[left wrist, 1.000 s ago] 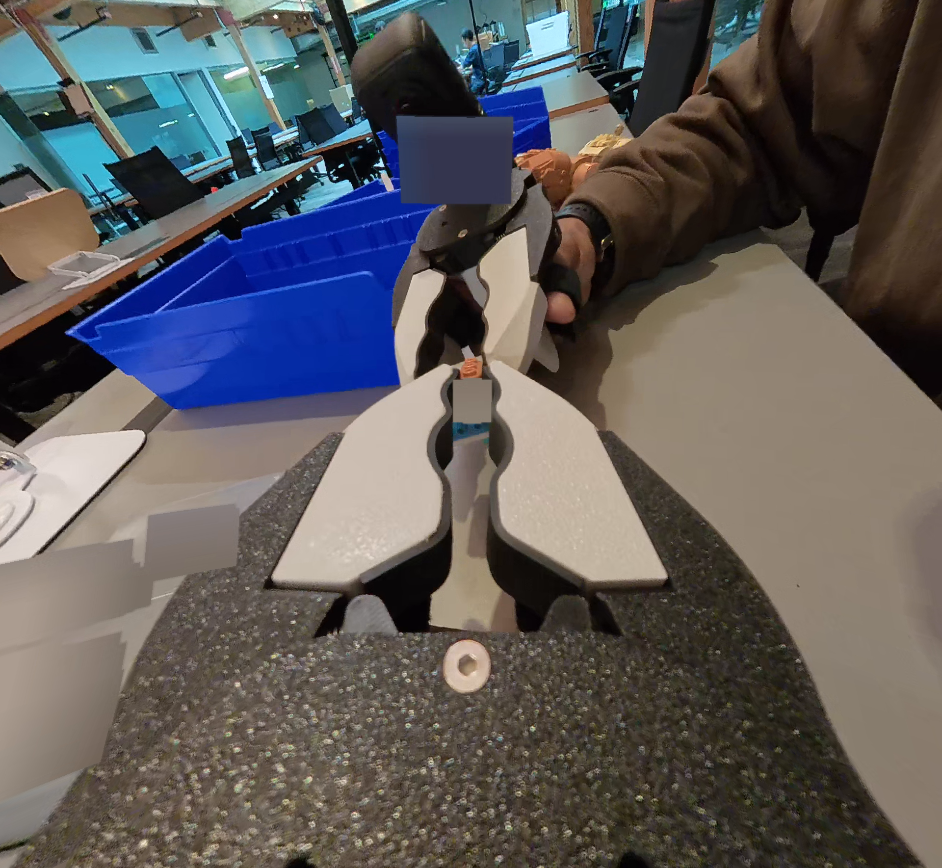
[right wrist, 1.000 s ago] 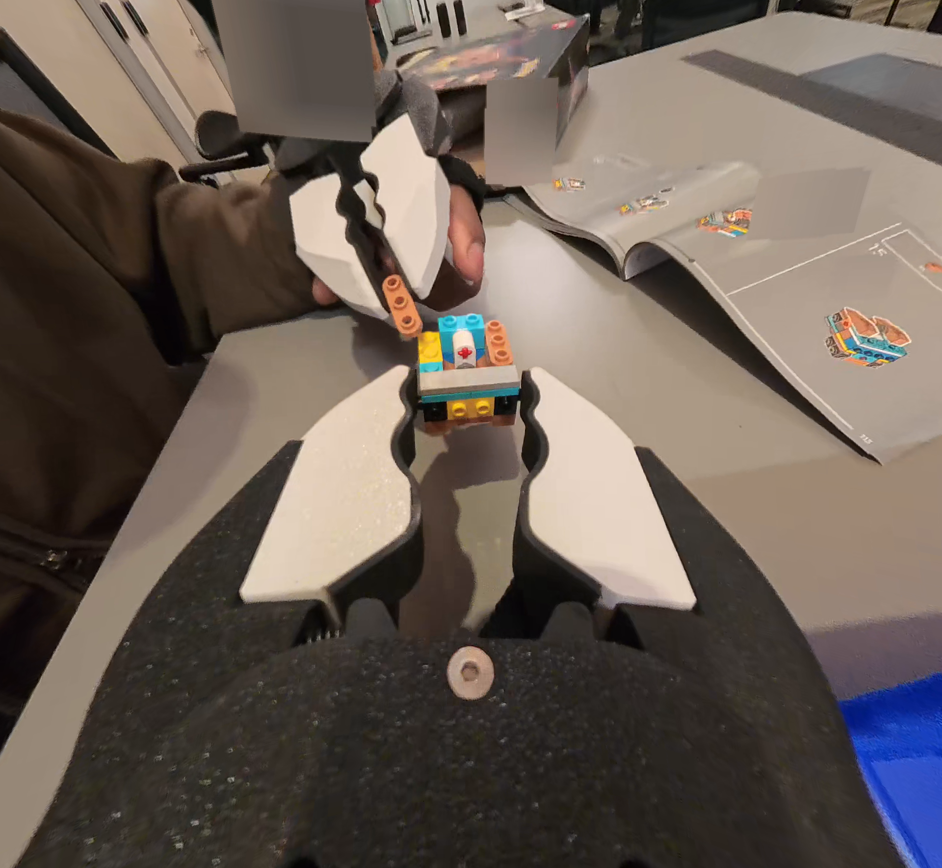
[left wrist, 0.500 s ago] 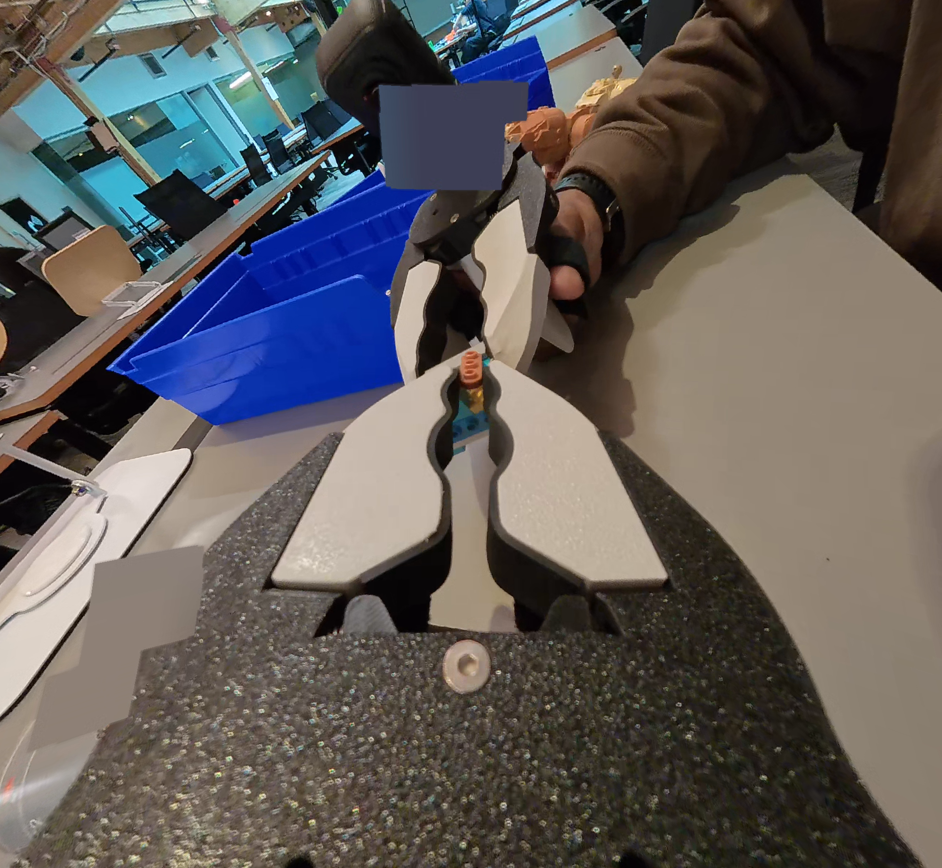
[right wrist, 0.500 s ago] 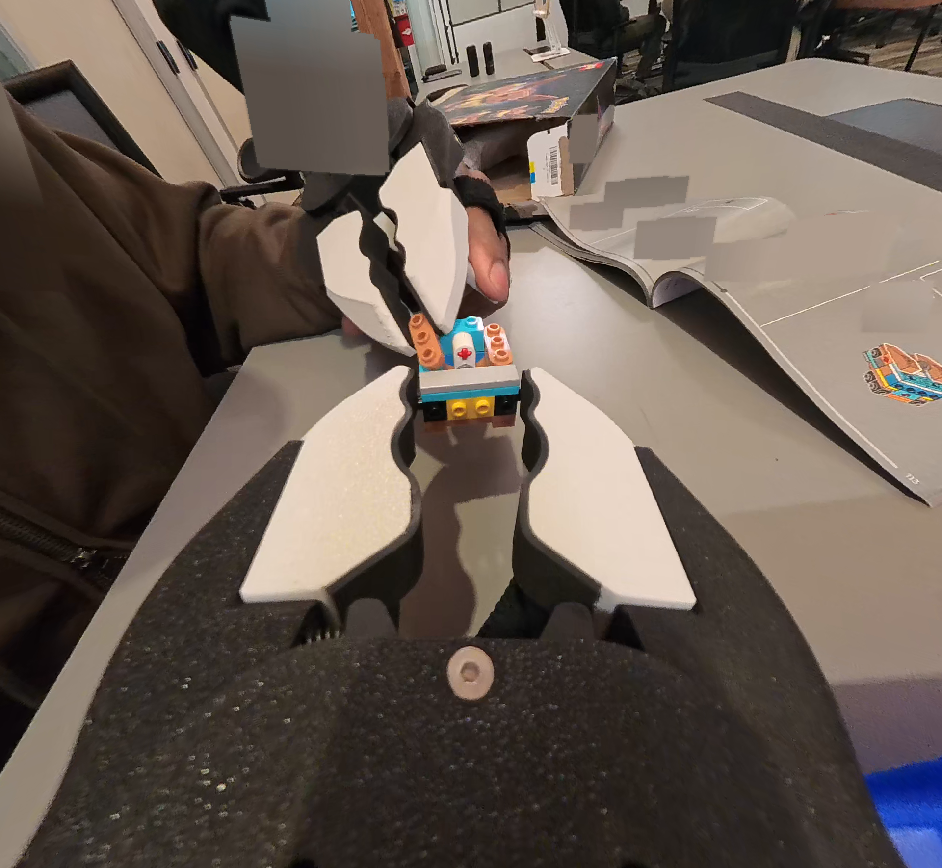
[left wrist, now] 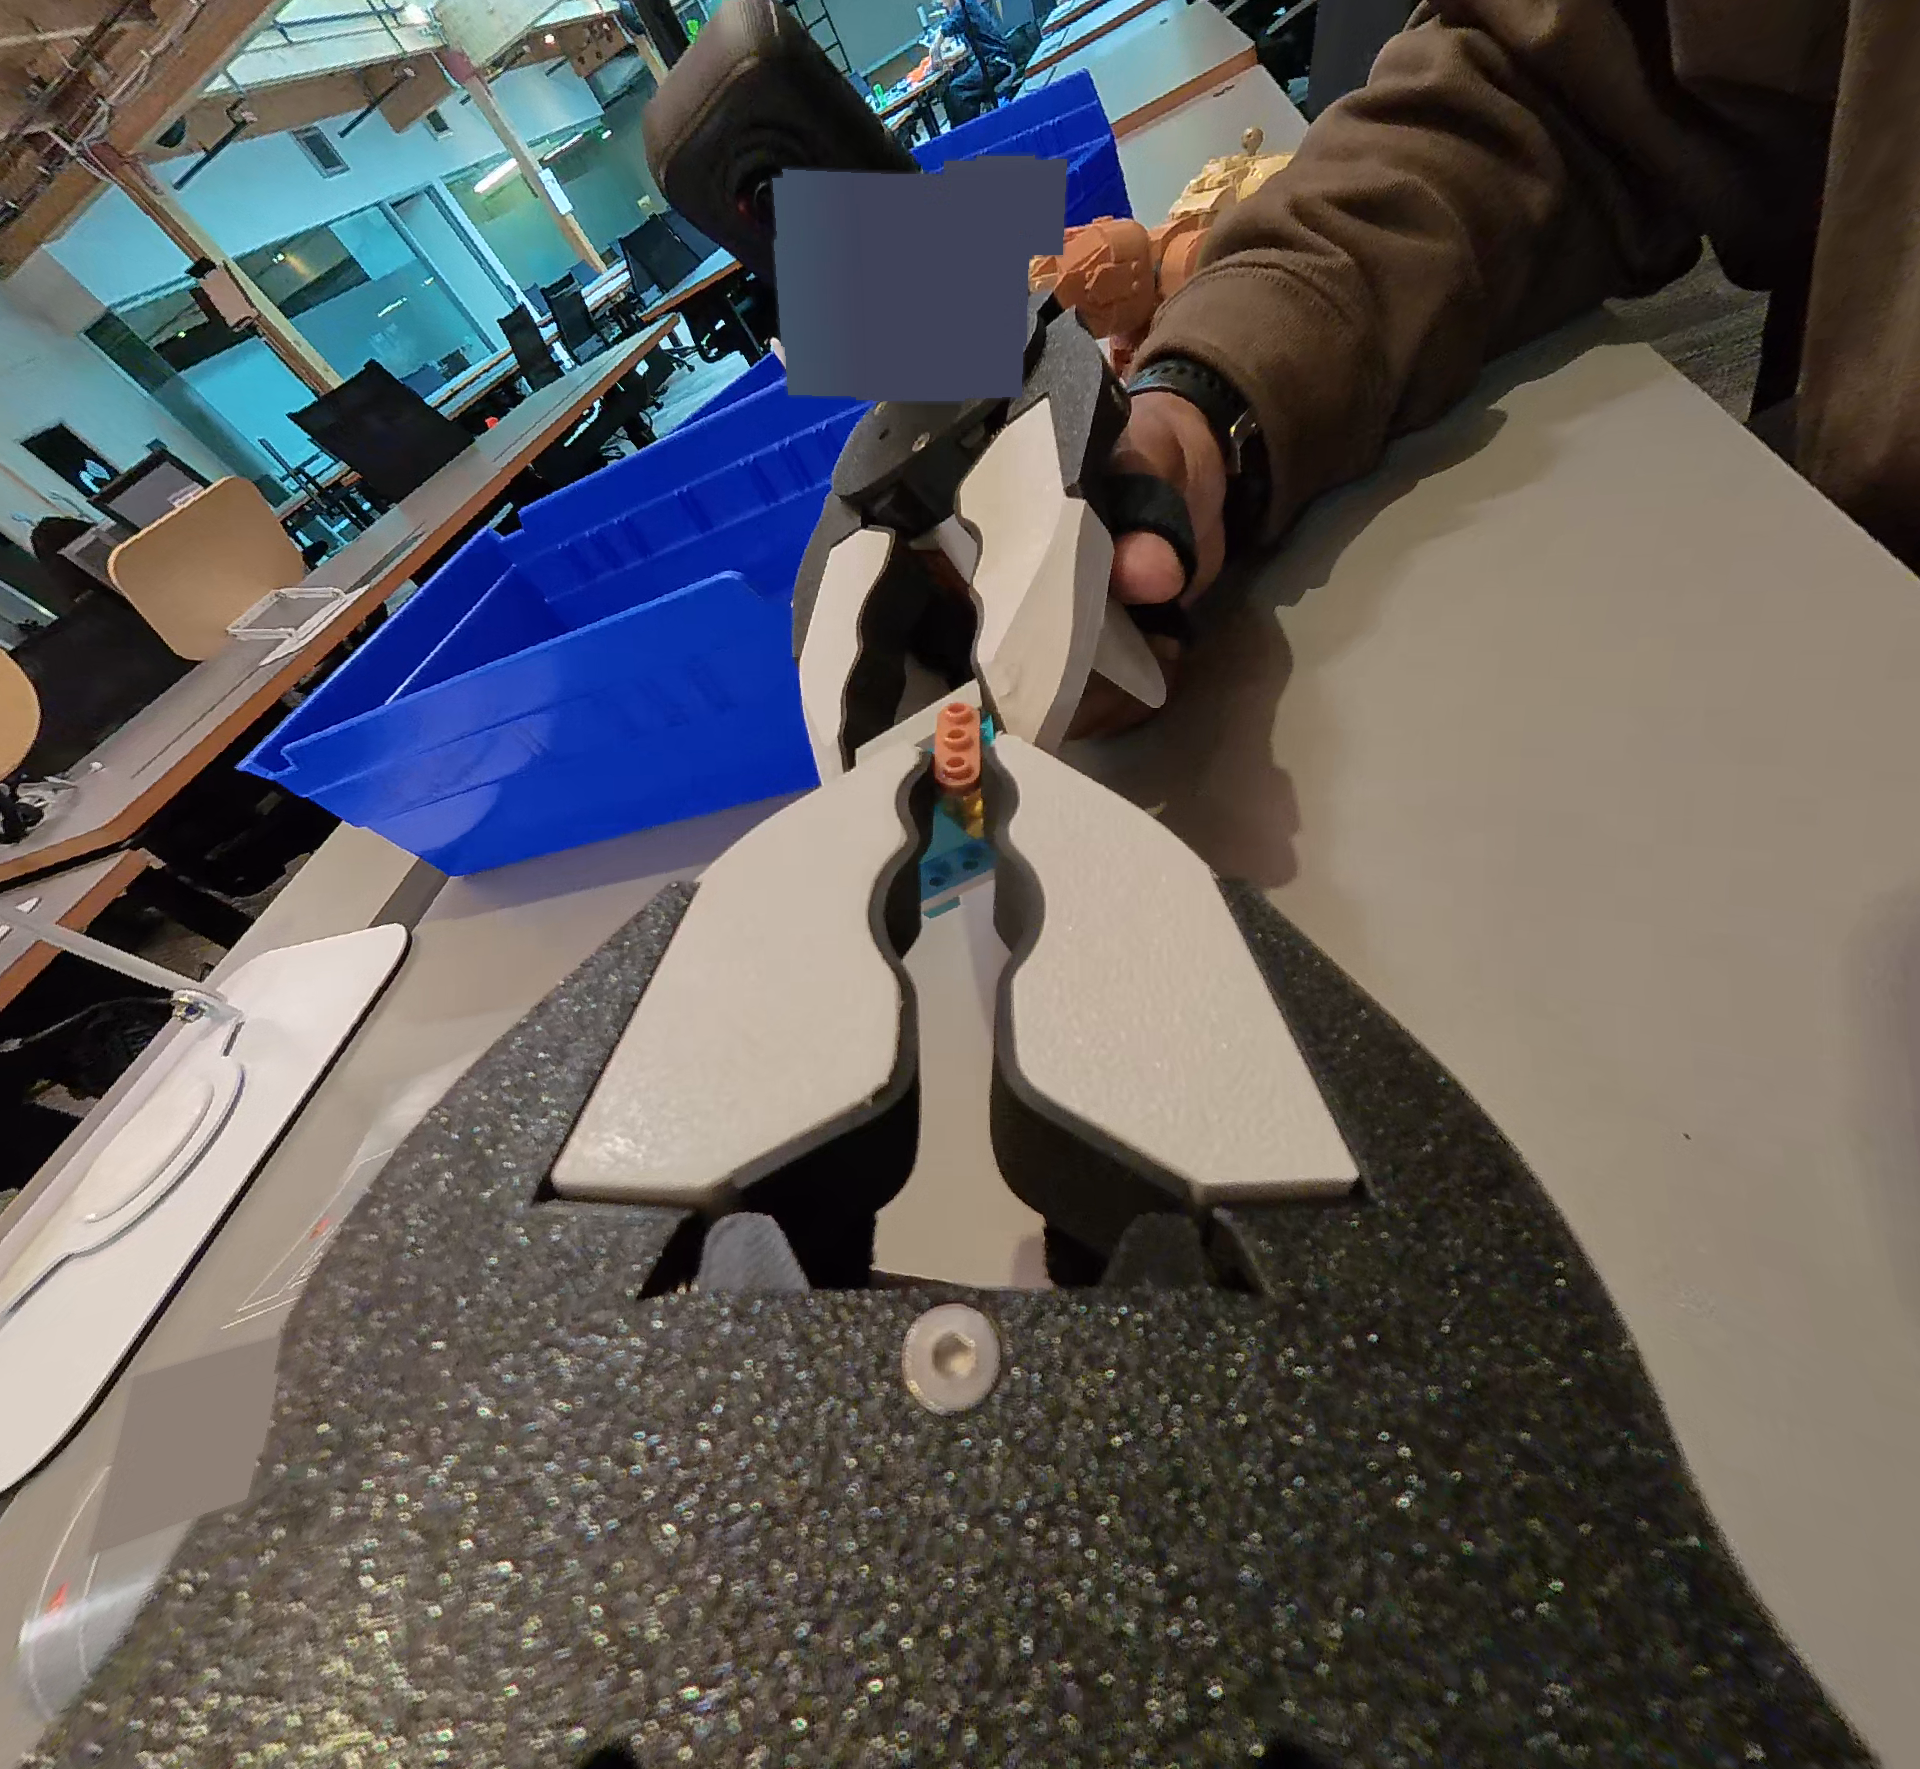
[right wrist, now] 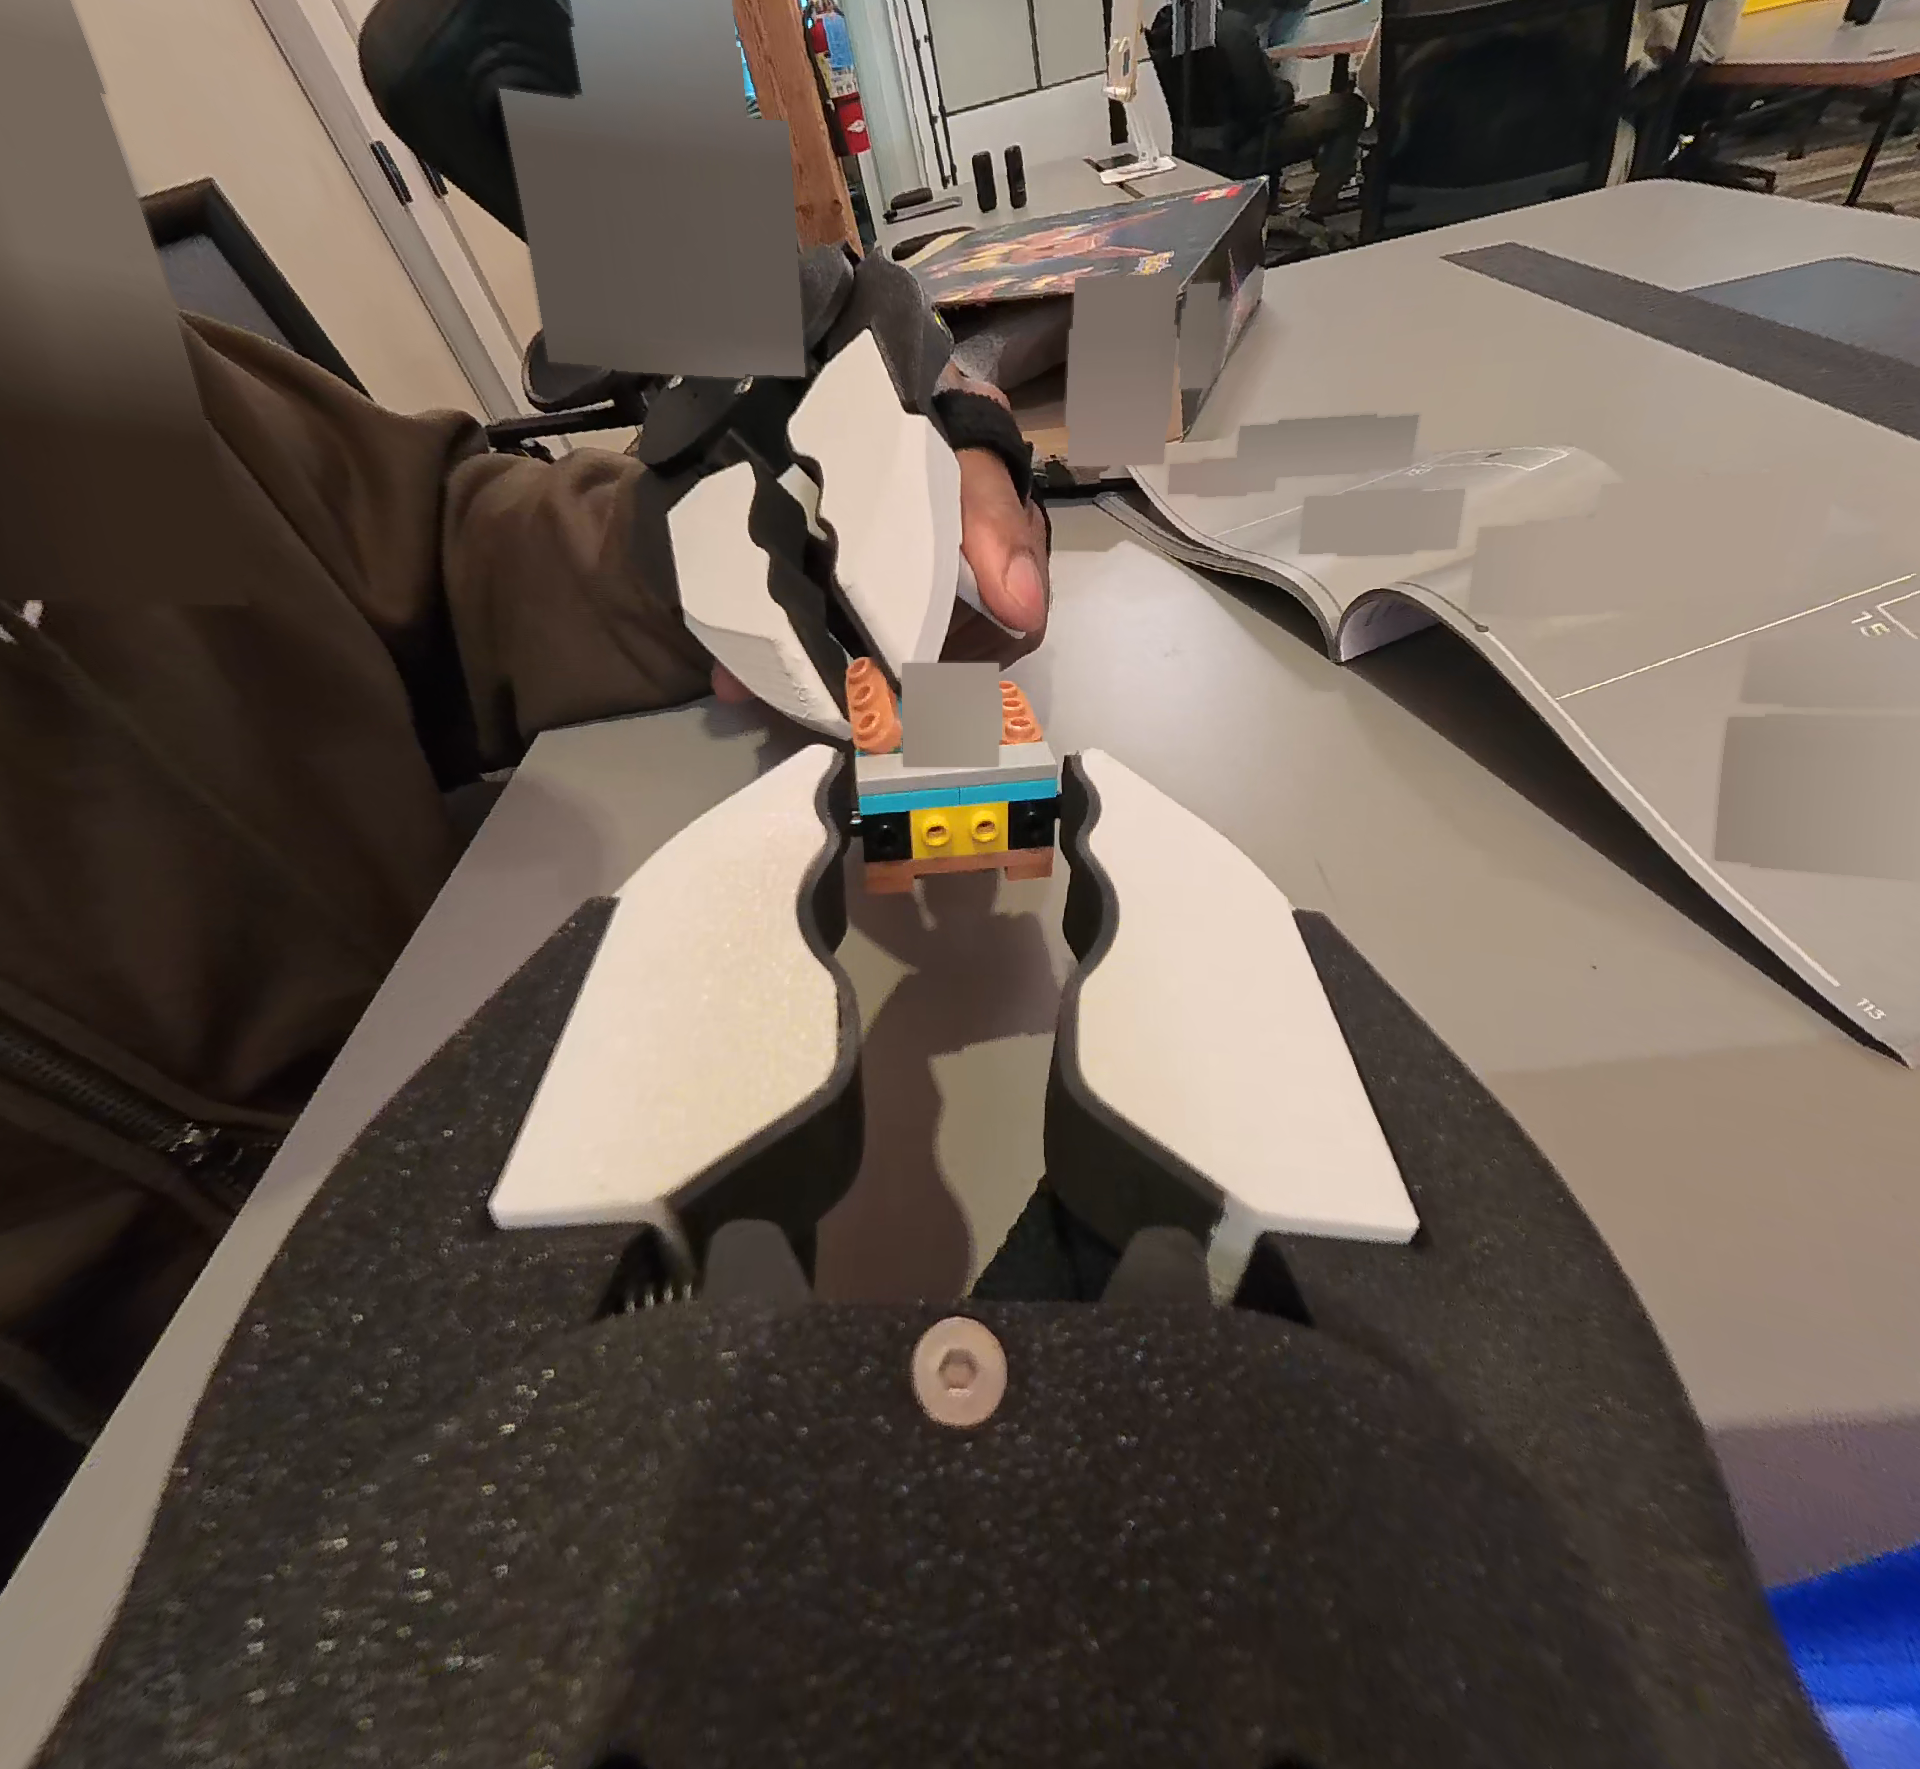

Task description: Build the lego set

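Note:
My right gripper (right wrist: 956,789) is shut on a small lego assembly (right wrist: 956,826) with grey, teal, yellow, black and brown layers, and holds it just above the grey table (right wrist: 1299,784). My left gripper (left wrist: 956,769) is shut on a small orange studded brick (left wrist: 956,748). In the right wrist view the left gripper (right wrist: 868,680) comes down from the upper left and the orange brick (right wrist: 873,717) sits on the assembly's top left edge. A matching orange brick (right wrist: 1020,717) is on the top right. In the left wrist view the assembly (left wrist: 954,872) shows between my fingers, with the right gripper's white fingers (left wrist: 1023,576) behind it.
Blue plastic bins (left wrist: 582,732) stand behind the right gripper. An open instruction booklet (right wrist: 1558,680) lies to the right, with a lego box (right wrist: 1122,265) behind it. A tan and orange lego figure (left wrist: 1112,275) stands near the sleeve. A white tray (left wrist: 208,1044) lies at the left. My left and right fingertips are right by each other.
My left gripper has brought the orange brick down from above and left of the assembly onto its top left edge. My right gripper has kept its hold on the assembly.

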{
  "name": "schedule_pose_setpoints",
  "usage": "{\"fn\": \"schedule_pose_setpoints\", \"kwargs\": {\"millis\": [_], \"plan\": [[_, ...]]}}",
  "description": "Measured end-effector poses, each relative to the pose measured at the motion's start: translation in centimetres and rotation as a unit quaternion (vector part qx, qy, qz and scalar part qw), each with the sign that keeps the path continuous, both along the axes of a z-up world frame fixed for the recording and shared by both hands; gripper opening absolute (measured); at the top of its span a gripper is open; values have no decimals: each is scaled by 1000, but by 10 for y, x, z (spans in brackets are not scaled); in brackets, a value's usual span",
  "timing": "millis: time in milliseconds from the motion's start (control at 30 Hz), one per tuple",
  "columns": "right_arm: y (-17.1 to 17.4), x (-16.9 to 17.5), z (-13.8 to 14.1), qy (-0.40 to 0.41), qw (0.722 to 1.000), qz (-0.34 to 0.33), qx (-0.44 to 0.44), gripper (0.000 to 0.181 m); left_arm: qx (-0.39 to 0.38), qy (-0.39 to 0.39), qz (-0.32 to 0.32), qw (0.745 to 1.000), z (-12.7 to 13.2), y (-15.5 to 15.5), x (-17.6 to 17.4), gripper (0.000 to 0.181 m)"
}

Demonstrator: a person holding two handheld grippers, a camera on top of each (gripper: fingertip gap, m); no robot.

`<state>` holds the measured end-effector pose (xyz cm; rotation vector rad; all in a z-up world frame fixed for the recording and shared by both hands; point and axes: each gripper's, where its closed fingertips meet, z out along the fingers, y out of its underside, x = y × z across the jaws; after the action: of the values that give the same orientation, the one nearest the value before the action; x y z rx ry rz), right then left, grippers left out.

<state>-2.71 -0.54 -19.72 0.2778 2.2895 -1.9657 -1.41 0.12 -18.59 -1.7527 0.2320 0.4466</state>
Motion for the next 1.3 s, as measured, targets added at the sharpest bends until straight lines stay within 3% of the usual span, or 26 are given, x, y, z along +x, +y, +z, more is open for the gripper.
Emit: {"fn": "schedule_pose_setpoints", "kwargs": {"millis": [1300], "plan": [[3,2,15,-14,998,4,-56,38,47,-7,-23,999,23,-3,10,10]]}}
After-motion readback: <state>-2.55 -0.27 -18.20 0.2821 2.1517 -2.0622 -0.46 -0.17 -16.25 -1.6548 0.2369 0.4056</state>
